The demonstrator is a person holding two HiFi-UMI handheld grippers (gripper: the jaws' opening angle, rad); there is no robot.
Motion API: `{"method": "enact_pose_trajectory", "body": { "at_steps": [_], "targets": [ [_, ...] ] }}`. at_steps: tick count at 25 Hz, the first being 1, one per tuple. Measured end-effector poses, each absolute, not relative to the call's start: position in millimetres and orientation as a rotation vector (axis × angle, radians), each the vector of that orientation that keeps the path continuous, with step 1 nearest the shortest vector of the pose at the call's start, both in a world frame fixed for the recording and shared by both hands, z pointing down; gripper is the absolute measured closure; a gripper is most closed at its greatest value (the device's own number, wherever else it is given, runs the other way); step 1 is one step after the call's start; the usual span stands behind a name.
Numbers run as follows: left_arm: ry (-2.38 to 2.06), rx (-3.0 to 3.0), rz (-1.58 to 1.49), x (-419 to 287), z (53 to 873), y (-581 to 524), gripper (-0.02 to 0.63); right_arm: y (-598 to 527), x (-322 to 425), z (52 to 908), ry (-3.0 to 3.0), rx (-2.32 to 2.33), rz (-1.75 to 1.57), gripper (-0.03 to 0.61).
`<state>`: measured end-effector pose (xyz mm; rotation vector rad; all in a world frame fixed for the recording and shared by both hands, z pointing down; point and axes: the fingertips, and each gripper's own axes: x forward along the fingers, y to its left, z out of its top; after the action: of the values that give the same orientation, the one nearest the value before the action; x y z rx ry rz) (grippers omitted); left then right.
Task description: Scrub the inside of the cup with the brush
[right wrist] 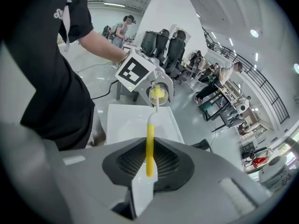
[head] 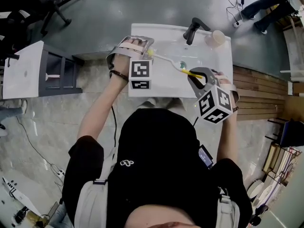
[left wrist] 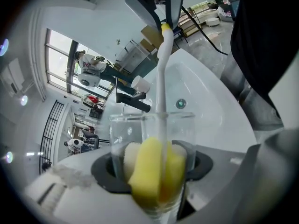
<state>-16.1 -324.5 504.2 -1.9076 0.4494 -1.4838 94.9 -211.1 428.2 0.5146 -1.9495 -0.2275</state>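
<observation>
My left gripper [head: 137,45] is shut on a clear cup [left wrist: 152,139], which lies between its pads over the white sink [head: 166,82]. The brush's yellow sponge head [left wrist: 154,171] sits deep inside the cup. Its white stem [head: 166,60] runs across the basin to my right gripper [head: 198,76]. In the right gripper view, that gripper [right wrist: 148,164] is shut on the brush's yellow handle end [right wrist: 149,148], and the cup [right wrist: 157,93] shows ahead in the left gripper with the sponge in it.
A black faucet [head: 192,30] stands at the sink's far rim, with a pale cup [head: 216,38] beside it at the far right corner. The drain [head: 182,64] lies under the brush stem. A white side table [head: 21,70] stands to the left.
</observation>
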Motion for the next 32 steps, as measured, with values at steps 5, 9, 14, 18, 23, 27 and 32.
{"method": "enact_pose_trajectory", "body": {
  "at_steps": [5,9,14,18,23,27,32],
  "targets": [
    [0.437,-1.93,-1.48,-15,506,-324,0.344,-210,98,428,-1.952,0.52,-0.215,0.529],
    [0.421,-1.943,-1.498,-16,512,-325,0.344,-210,104,432,-1.945,0.522,-0.202,0.529],
    [0.418,-1.915,-1.508,-22,514,-330,0.344,-208,114,431,-1.935,0.535,-0.194,0.529],
    [0.431,-1.908,-1.52,-28,511,-335,0.344,-208,119,429,-1.944,0.547,-0.182,0.529],
    [0.474,-1.914,-1.545,-39,511,-347,0.344,-207,130,429,-1.951,0.576,-0.156,0.529],
    [0.558,-1.965,-1.563,-56,508,-358,0.344,-204,142,426,-1.981,0.616,-0.114,0.529],
    [0.631,-2.127,-1.484,-57,501,-360,0.342,-206,153,416,-2.092,0.732,-0.007,0.529]
  ]
}}
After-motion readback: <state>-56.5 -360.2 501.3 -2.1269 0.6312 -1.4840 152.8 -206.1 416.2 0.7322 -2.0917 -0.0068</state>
